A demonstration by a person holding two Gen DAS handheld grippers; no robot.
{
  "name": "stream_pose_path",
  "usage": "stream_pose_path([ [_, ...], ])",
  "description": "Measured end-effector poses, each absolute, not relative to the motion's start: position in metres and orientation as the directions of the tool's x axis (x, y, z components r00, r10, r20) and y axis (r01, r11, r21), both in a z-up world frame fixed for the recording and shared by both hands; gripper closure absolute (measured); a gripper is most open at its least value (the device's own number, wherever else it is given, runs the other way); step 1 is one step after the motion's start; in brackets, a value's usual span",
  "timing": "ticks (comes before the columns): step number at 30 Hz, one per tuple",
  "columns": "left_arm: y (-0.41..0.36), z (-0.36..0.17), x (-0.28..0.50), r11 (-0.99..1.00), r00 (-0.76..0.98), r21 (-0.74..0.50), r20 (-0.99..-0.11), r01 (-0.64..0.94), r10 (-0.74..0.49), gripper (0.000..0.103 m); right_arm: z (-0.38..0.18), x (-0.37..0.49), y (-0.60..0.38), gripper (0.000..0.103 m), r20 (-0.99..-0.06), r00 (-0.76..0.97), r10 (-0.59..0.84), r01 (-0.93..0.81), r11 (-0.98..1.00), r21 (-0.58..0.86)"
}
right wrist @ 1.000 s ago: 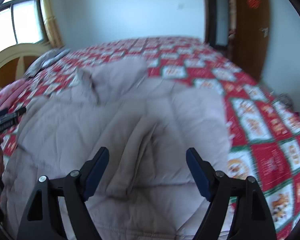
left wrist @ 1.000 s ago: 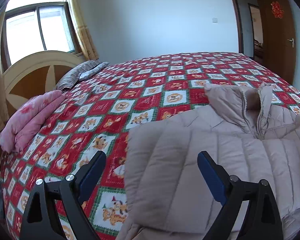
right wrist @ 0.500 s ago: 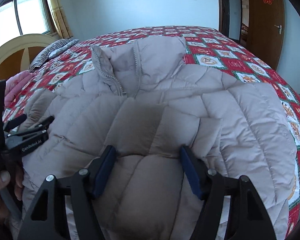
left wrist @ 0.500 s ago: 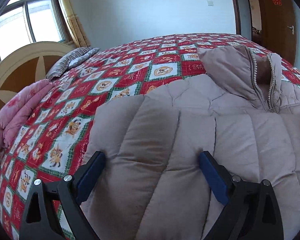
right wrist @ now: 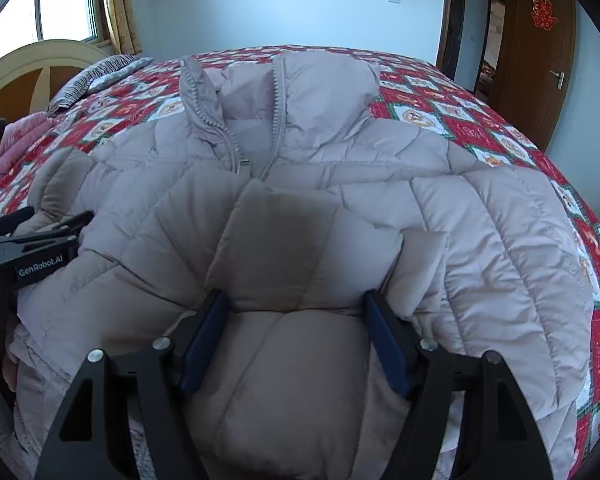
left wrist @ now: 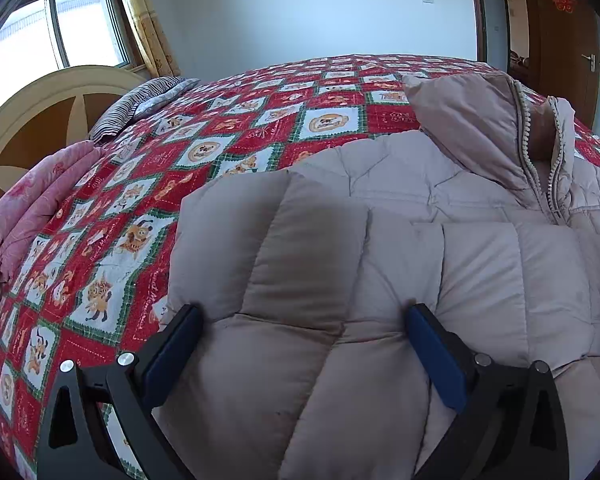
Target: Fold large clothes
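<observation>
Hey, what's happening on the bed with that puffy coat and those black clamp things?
A person is folding a beige puffer jacket spread on a red patterned bedspread, using a handheld clamp tool in each hand. The right gripper and left gripper each have both fingers open around a padded fold near the jacket's near edge. The collar lies half unzipped at the far side. A pink quilt sits by the headboard.
</observation>
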State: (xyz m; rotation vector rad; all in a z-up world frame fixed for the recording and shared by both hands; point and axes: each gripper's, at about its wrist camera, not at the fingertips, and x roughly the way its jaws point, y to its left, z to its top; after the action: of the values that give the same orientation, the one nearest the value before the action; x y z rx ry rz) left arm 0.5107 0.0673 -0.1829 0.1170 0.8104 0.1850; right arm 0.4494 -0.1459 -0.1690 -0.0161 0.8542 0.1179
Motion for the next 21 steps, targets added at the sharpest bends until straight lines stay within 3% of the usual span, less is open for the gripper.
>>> stream_pose_path([
  [21,0.069,-0.187,0.513,0.978,0.664,0.168,-0.719,-0.121,0.205,0.001,-0.173,0.448,-0.133,0.029,-0.753,0.658,0.015,-0.1,0.993,-0.068],
])
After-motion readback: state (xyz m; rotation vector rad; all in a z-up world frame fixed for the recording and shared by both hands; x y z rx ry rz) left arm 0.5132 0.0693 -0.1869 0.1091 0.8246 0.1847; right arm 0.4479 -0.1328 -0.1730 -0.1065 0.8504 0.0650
